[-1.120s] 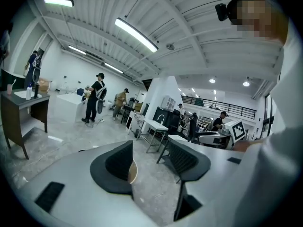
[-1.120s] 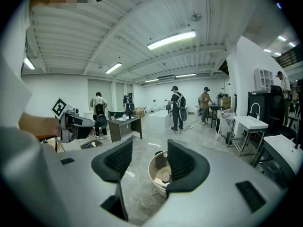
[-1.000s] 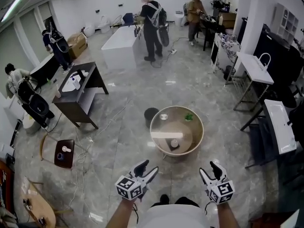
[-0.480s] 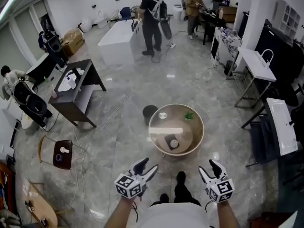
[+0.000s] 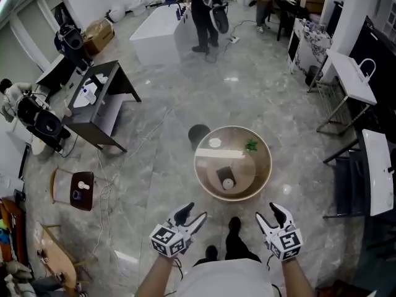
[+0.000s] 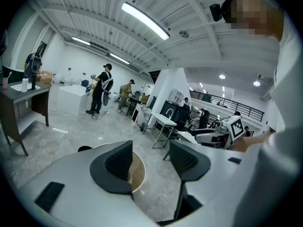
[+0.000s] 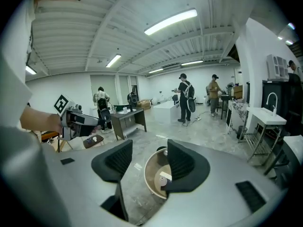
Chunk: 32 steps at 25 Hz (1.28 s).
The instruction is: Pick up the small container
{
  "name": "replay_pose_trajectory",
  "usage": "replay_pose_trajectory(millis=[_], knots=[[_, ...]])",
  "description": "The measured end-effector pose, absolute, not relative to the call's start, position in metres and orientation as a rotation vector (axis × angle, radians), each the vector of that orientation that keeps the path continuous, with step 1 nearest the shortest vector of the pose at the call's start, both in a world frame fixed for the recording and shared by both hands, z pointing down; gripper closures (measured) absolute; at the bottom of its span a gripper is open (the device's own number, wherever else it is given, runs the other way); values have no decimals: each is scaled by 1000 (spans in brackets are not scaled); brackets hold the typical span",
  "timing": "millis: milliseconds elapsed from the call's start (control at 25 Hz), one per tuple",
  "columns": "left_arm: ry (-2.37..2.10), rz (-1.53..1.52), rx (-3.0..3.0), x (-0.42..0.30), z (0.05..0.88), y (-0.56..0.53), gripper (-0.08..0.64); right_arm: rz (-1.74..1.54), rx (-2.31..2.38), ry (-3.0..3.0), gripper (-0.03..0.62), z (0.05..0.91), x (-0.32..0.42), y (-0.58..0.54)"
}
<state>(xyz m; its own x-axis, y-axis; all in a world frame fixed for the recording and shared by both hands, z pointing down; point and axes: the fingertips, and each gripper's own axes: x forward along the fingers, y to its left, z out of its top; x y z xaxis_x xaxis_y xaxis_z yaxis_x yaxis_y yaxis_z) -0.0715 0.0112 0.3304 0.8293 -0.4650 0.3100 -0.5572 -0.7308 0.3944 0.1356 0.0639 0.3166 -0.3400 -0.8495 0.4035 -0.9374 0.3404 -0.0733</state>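
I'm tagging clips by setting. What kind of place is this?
Probably a large indoor hall staged with bathroom fixtures, not a home: a freestanding white bathtub, a washbasin stand and other people working nearby.

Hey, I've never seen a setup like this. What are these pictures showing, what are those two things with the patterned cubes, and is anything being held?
There is no robot here. A person holds a left hand-held gripper and a right hand-held gripper, each a two-jaw clamp carrying a marker cube. The head view comes from a camera on the person's head, looking steeply down. The other two views come from cameras riding on each hand-held gripper, looking along its jaws. Ahead stands a round table. On it are a small white container, a white strip, a small green plant and a small white round object. Both pairs of jaws stand apart with nothing between them, so nothing is held.
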Motion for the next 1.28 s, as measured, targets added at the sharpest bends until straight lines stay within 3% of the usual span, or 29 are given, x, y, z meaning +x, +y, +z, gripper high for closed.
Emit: replay_pose_trajectory(millis=[520, 1280], knots=[[-869, 323, 2436, -6, 372, -67, 308, 525, 1378, -2384, 350, 382, 191, -42], [-860, 395, 2349, 30, 464, -139, 307, 598, 1173, -2399, 354, 476, 186, -118]])
